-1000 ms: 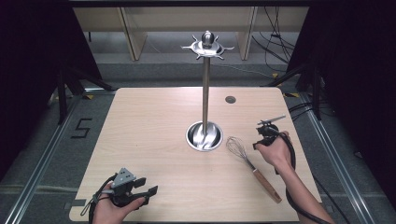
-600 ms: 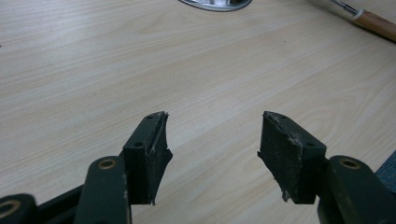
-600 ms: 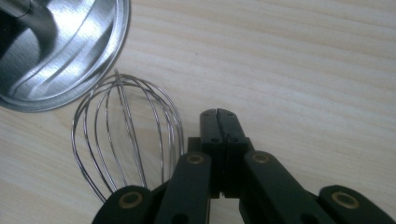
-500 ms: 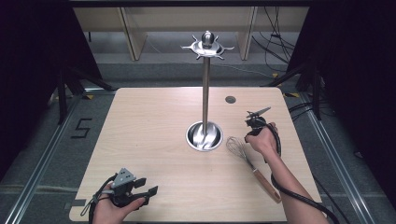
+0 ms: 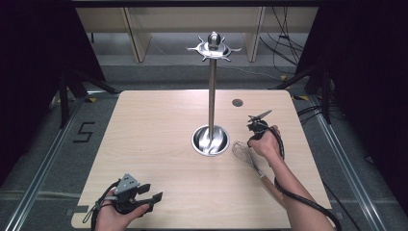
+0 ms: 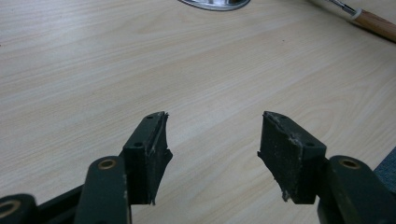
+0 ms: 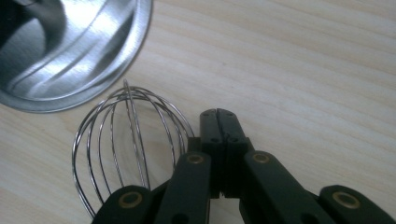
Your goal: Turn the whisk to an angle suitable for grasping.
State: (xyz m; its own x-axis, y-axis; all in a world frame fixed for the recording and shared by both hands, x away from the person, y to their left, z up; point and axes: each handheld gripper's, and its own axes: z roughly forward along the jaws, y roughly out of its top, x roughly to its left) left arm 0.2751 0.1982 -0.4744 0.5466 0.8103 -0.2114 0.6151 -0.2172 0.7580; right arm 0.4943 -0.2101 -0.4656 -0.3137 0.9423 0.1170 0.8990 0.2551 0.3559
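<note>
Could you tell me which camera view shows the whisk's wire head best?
The right gripper view: the whisk wires are close and sharp beside the shut right gripper. The high view shows it whole but small; the left gripper view catches its handle.

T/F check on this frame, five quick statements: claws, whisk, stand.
1. The right claw is shut with nothing between its jaws. True.
2. The left claw is shut. False: its jaws stand wide apart over bare table.
3. The whisk lies on the table beside the stand's round base. True.
4. The whisk hangs from a hook at the top of the stand. False: it lies flat on the wood.
5. The right claw grips the whisk's wooden handle. False: it is beside the wire head, holding nothing.
</note>
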